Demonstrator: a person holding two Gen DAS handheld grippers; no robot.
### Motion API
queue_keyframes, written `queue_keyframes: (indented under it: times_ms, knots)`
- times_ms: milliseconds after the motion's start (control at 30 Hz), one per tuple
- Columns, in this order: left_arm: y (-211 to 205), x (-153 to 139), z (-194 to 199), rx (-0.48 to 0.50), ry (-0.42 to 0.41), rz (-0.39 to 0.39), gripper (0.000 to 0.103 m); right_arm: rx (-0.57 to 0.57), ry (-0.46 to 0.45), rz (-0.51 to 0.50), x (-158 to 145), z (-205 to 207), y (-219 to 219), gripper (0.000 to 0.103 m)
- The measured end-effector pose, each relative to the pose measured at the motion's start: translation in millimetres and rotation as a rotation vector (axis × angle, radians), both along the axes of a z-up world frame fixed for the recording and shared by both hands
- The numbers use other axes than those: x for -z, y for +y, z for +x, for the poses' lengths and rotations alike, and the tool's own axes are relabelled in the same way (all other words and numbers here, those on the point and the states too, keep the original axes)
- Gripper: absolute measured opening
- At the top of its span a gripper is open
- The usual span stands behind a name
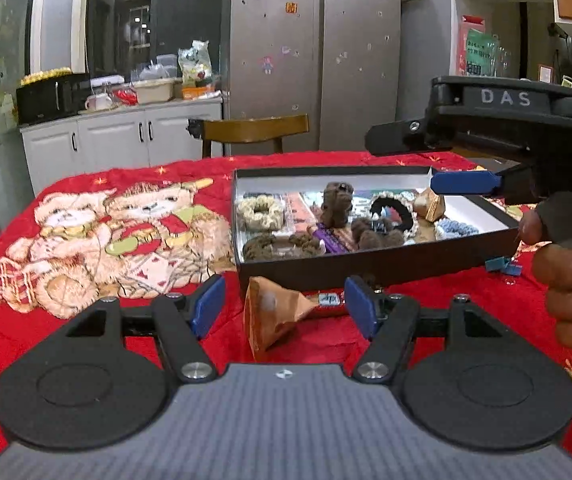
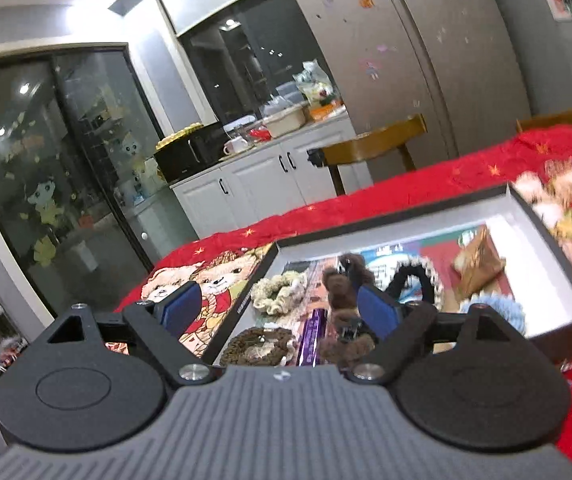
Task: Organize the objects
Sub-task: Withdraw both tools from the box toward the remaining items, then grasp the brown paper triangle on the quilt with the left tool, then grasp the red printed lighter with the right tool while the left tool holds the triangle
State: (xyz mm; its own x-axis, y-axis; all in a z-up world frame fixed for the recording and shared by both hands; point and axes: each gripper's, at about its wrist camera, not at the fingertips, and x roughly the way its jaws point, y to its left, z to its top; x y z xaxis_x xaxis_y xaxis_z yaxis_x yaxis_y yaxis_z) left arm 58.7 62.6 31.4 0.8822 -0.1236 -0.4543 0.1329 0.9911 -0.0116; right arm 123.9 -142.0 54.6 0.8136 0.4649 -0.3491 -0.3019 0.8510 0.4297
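Table under red teddy-bear cloth [image 1: 86, 216]; black open box [image 1: 366, 264] right of centre; brown paper packet [image 1: 270, 316] just before it; blue clips [image 1: 502, 266] at right.

Open red cloth [image 1: 86, 344] left of the crowded box [image 1: 366, 260]; orange packet [image 1: 270, 316] just before it.

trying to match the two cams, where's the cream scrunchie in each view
Left wrist view: cream scrunchie sits right of centre, in the far left part of the black box.
Right wrist view: cream scrunchie sits just below centre, by the box's left wall.
Shared landmark: the brown plush toy stands just right of it.
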Motion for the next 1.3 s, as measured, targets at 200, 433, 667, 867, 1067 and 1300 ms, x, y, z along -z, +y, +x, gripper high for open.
queue_keyframes:
  times_ms: [200,433,667,867,1067,1300]
  knots:
    - [2.2,12.8,14.3,-0.005,0.052,-0.01,0.071,-0.003,0.005,-0.03,12.1,-5.2,5.3,0.091]
    - [8.8,27.5,34.4,-0.039,0.124,-0.007,0.05,-0.056,0.08,0.011,25.0,-4.1,13.3,0.091]
    - [28.4,30.1,36.9,-0.112,0.13,0.004,0.033,-0.079,0.08,-0.037,34.3,-8.9,30.3,0.091]
    - [33.9,30.3,36.9,-0.144,0.127,0.002,0.032,-0.091,0.072,-0.11,37.9,-16.5,47.3,0.091]
    - [38.3,30.3,33.6,-0.177,0.132,0.013,0.032,0.009,0.172,-0.102,46.7,-19.4,50.0,0.09]
    - [38.9,31.2,33.3,-0.185,0.135,0.005,0.032,-0.01,0.186,-0.173,58.9,-7.2,63.0,0.092]
